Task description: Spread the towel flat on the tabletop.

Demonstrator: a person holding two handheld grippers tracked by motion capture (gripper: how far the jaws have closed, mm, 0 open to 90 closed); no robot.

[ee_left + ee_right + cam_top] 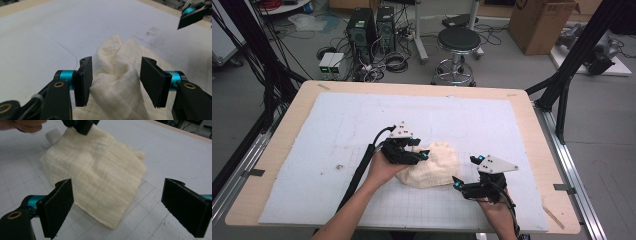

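Cream cloth (432, 167) lies bunched, long axis running left-right across table.

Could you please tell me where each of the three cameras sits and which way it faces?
High view: above the person's side, facing forward and down on the table; forearms, both grippers.
Left gripper view: on the left gripper, along its fingers astride the cloth.
Right gripper view: on the right gripper, toward the cloth.
All share the cloth.

cloth (432, 167): 1 | claws: 2, left claw (421, 150), right claw (458, 184) | table (287, 130): 1
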